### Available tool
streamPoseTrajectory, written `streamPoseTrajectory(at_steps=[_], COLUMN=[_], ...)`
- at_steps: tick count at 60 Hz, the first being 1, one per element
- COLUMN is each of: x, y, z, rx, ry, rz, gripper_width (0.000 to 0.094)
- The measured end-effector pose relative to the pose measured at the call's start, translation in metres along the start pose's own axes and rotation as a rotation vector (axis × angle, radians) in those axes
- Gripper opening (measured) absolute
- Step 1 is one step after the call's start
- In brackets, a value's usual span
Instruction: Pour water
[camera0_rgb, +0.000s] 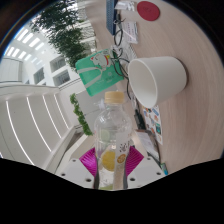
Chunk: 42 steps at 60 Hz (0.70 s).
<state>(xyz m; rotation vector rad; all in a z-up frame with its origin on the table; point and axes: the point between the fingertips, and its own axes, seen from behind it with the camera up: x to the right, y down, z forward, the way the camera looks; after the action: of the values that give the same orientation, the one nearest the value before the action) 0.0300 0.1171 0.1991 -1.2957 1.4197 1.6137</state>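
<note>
My gripper (112, 160) is shut on a clear plastic bottle (112, 128) with a yellow-patterned label; both pink pads (90, 159) press its lower body. The bottle points forward from the fingers, its yellow cap end (115, 98) close to a white cup (158, 78) that appears tilted sideways in this rolled view, its open mouth toward the bottle. The cup stands on a light wooden table (190, 40). No water stream shows.
A green basket-like object (97, 75) sits just beyond the bottle's top, left of the cup. A red round item (148, 10) and papers lie on the far table. Green plants (70, 35) and ceiling lights are to the left.
</note>
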Motion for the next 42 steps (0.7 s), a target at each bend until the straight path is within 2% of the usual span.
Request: streamPoseTrajectory(at_steps=[3, 4, 10, 11, 12, 13, 18, 26, 35, 36, 39, 42], x=[-0.014, -0.015, -0.017, -0.019, -0.024, -0.024, -0.028, -0.025, -0.061, -0.058, -0.097, -0.146], y=[-0.006, -0.002, -0.008, -0.012, -0.011, -0.011, -0.014, -0.005, 0.018, 0.013, 0.009, -0.009], z=[-0.008, 0.003, 0.001, -0.016, 0.004, 0.004, -0.001, 0.009, 0.004, -0.010, -0.005, -0.012], rx=[-0.028, -0.005, -0.009, -0.041, -0.002, -0.002, -0.003, -0.042, -0.148, -0.198, -0.146, -0.051], ry=[-0.049, -0.044, -0.081, -0.106, -0.085, -0.090, -0.105, -0.067, 0.020, -0.020, -0.022, -0.052], rz=[0.140, 0.168, 0.288, 0.305, 0.328, 0.342, 0.375, 0.308, -0.247, -0.378, -0.648, -0.898], gripper_width=[0.0320, 0.0320, 0.0322, 0.0321, 0.0321, 0.0321, 0.0321, 0.0321, 0.0323, 0.0322, 0.0323, 0.0325])
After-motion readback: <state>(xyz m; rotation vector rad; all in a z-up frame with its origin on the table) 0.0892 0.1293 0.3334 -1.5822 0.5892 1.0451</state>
